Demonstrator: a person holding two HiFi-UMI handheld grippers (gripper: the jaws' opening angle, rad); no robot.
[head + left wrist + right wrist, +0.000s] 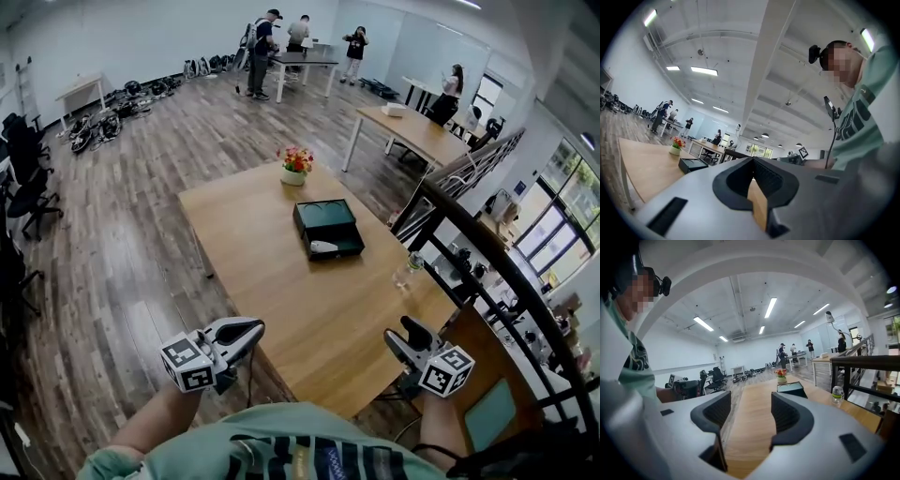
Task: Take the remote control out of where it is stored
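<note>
Right gripper (751, 413): jaws stand well apart, nothing between them (only bare tabletop shows through the gap). It hangs over the near end of a long wooden table (750, 446). Farther along the table lies a dark box (791, 389), with a flower pot (781, 376) just beyond it. A water bottle (837, 394) stands upright near the table's right edge, beside a dark railing (867, 363). Office chairs (712, 378) stand at left; people (782, 352) stand at the far wall.

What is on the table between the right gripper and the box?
Nothing: the head view shows only bare table between the right gripper and the box. The bottle stands off to the right of that stretch.
</note>
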